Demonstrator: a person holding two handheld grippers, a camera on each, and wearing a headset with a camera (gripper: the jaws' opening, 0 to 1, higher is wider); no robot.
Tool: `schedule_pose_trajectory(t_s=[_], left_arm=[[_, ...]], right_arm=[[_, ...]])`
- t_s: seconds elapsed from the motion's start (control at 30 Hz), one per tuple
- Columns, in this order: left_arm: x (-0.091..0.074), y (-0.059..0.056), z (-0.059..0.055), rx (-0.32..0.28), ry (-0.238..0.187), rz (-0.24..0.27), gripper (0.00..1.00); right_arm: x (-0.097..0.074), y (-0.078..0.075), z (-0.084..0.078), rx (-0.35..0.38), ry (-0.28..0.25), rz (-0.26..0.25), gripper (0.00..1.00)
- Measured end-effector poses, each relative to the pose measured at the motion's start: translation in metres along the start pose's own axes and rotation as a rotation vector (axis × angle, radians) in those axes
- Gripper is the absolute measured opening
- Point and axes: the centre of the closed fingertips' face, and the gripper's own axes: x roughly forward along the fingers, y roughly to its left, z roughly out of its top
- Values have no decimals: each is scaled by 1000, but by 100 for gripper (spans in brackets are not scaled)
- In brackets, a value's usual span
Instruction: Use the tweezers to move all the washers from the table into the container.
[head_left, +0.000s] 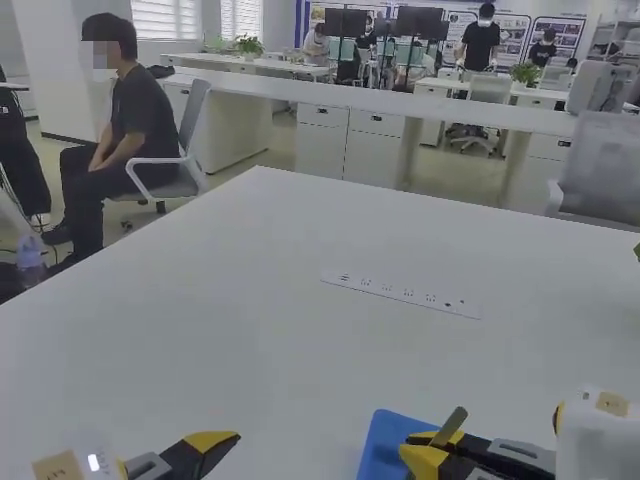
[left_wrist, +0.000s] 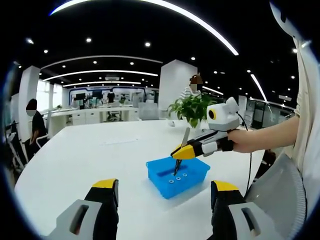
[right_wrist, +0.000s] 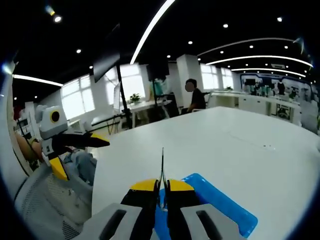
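A blue container (left_wrist: 192, 172) sits on the white table (left_wrist: 100, 160), with three small washers (left_wrist: 178, 178) on its floor. My right gripper (left_wrist: 182, 152) is shut on the tweezers (left_wrist: 184, 137), whose dark tips point down into the container beside the washers. In the right gripper view the tweezers (right_wrist: 162, 167) stick out straight from the closed yellow jaws, above the container (right_wrist: 220, 205). In the head view the right gripper (head_left: 425, 455) is at the container's (head_left: 385, 440) near edge. My left gripper (left_wrist: 164, 192) is open and holds nothing, a short way in front of the container; it is also low left in the head view (head_left: 205, 445).
A white power strip (head_left: 400, 293) is set into the table beyond the container. A person sits on a chair (head_left: 170, 165) off the table's far left corner. A potted plant (left_wrist: 192, 107) stands behind the right gripper. Desks and other people fill the room behind.
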Motion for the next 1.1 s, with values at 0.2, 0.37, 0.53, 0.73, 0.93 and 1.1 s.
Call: schedule_pose_trajectory(t_s=[0.2, 0.37, 0.53, 0.73, 0.93, 1.1], left_arm=[[1, -1, -2, 4, 8, -6, 76], [1, 0, -2, 2, 7, -2, 76], [0, 0, 0, 4, 1, 1, 76], [0, -2, 0, 8, 0, -3, 76], [0, -2, 0, 4, -2, -8, 76], [-2, -2, 5, -37, -29, -21, 75]], right_arm=[[14, -10, -10, -7, 44, -5, 3], [21, -13, -18, 5, 73, 3, 3], [21, -19, -20, 52, 72, -11, 3], [21, -31, -21, 118, 54, -36, 3], [26, -35, -24, 137, 61, -39, 3], [32, -33, -29, 121, 85, -31, 3]])
